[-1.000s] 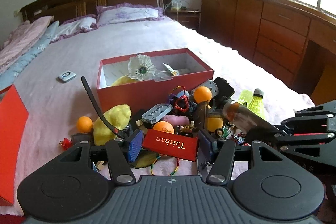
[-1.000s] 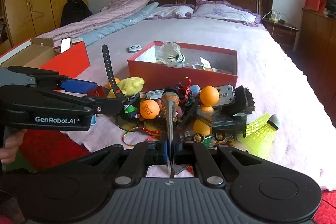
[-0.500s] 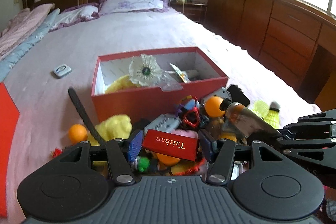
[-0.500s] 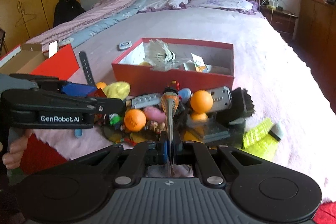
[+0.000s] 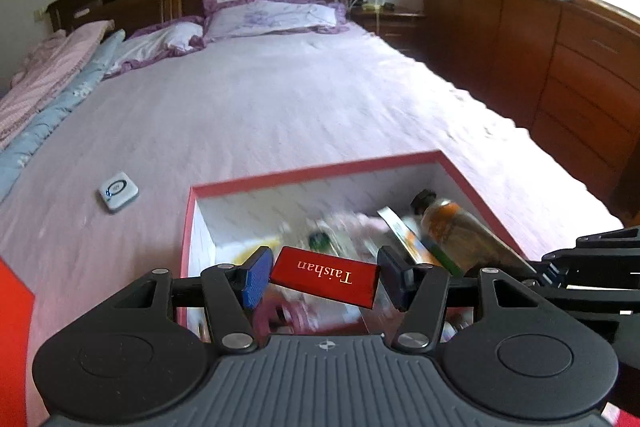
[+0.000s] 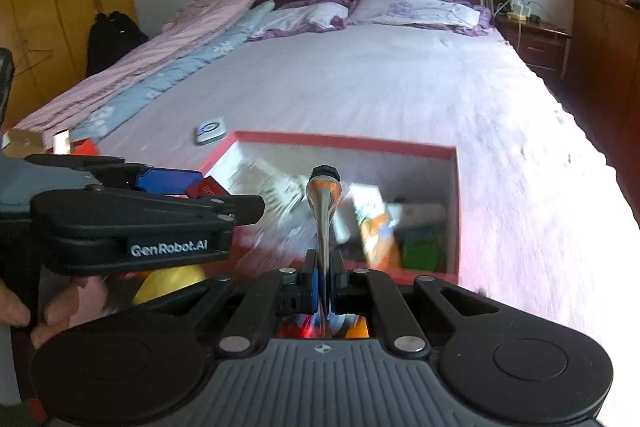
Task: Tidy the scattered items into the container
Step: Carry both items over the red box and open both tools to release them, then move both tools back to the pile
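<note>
1. My left gripper [image 5: 322, 277] has its jaws clamped on the red Taishan pack [image 5: 325, 281], one pad on each short end, so the pack's long axis runs straight across from pad to pad. The pack hangs over the near left part of the red box [image 5: 320, 169], just inside its near wall. The box interior lies directly below and ahead of these jaws.

2. Between my two hands, the box sits on the bed [image 5: 280, 99] with its long side running left to right in my view. It already holds blurred odds and ends; I cannot make them out singly.

3. My right gripper [image 6: 322, 267] has its jaws together on the crimped tail of an orange pouch [image 6: 322, 199]. The pouch's long axis points straight forward from the jaws, black cap at the far end, and that cap reaches out over the middle of the box.

4. Judging from this, both items are already above the opening, the left one nearer the near wall. I reckon release is next, and the pack risks catching that wall.
</note>
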{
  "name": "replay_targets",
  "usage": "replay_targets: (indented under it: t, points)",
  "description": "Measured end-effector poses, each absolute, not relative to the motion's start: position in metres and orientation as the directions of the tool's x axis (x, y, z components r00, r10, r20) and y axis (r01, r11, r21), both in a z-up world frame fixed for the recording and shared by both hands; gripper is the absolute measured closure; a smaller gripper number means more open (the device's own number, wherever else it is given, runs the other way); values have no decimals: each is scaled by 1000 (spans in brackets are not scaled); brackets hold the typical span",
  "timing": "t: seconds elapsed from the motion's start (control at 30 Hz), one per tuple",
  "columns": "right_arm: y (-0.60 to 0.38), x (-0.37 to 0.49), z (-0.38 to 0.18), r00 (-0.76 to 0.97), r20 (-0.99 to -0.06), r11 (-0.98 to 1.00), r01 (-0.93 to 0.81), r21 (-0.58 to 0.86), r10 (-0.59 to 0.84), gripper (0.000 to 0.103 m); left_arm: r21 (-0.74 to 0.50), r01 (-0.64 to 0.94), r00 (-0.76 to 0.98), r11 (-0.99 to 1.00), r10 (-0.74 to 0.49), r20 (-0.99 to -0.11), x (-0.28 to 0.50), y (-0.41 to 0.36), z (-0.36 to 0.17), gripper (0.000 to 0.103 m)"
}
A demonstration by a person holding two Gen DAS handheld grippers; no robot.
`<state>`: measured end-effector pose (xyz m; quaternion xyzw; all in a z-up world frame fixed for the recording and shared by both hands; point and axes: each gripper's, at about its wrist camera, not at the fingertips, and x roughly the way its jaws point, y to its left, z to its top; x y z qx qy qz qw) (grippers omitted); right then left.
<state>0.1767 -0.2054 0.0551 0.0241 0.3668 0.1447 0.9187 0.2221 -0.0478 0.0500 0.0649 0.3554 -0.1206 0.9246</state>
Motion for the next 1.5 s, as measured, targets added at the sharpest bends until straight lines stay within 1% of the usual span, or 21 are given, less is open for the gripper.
replay_targets:
  t: [0.07, 0.13, 0.17, 0.23, 0.27, 0.33, 0.4, 0.47, 0.5, 0.53, 0.7, 0.83, 0.9, 1.03, 1.23, 1.37, 1.5]
  points:
    - [-205, 198, 53, 690, -674, 963, -221, 152, 264, 97, 42, 258, 712, 965, -161, -684, 236, -51, 50, 43]
    - [-206, 218, 51, 683, -688, 969, -184, 166, 247, 87, 51, 242, 706, 969, -140, -694, 248, -53, 51, 36]
    - [-207, 225, 50, 678, -697, 973, -163, 165, 233, 86, 67, 224, 706, 972, -114, -698, 251, -54, 52, 34]
    - [-209, 232, 50, 667, -715, 978, -136, 161, 210, 73, 91, 190, 708, 978, -73, -702, 252, -54, 56, 25]
    - [-210, 233, 51, 662, -722, 979, -123, 160, 201, 69, 86, 175, 710, 981, -65, -701, 250, -51, 58, 24]
    - [-214, 234, 53, 652, -734, 981, -101, 166, 192, 52, 68, 149, 705, 987, -58, -706, 244, -46, 62, 17]
    - [-219, 229, 55, 631, -749, 979, -99, 179, 201, 46, 42, 127, 693, 991, -59, -719, 236, -41, 65, 15]
    - [-222, 221, 56, 604, -770, 978, -104, 182, 208, 43, 43, 115, 689, 992, -48, -723, 225, -38, 68, 7]
    - [-223, 218, 57, 590, -779, 977, -107, 184, 211, 40, 48, 109, 687, 993, -40, -725, 219, -37, 69, 2]
    - [-224, 214, 58, 576, -789, 977, -110, 185, 214, 38, 53, 102, 685, 993, -32, -728, 214, -36, 69, 1]
    - [-221, 185, 57, 524, -818, 972, -125, 200, 236, 34, 47, 49, 638, 998, 5, -770, 190, -30, 66, 1]
    - [-214, 161, 54, 507, -826, 969, -153, 193, 245, 29, 24, 42, 632, 999, -8, -775, 166, -25, 71, 1]
    - [-212, 152, 53, 502, -831, 970, -166, 180, 240, 28, -1, 38, 632, 999, -24, -775, 156, -22, 74, 0]
    - [-210, 136, 52, 494, -841, 973, -169, 157, 221, 27, 2, 25, 633, 1000, -14, -774, 147, -18, 74, 0]
    - [-213, 123, 52, 485, -843, 971, -168, 172, 234, 27, -8, 12, 635, 1000, -14, -772, 138, -17, 72, 1]
    - [-210, 119, 49, 478, -844, 967, -190, 171, 243, 27, 23, 1, 643, 1000, 17, -766, 132, -18, 73, 0]
    - [-209, 117, 49, 479, -840, 964, -196, 182, 256, 27, -2, -20, 638, 1000, 11, -770, 130, -14, 73, 1]
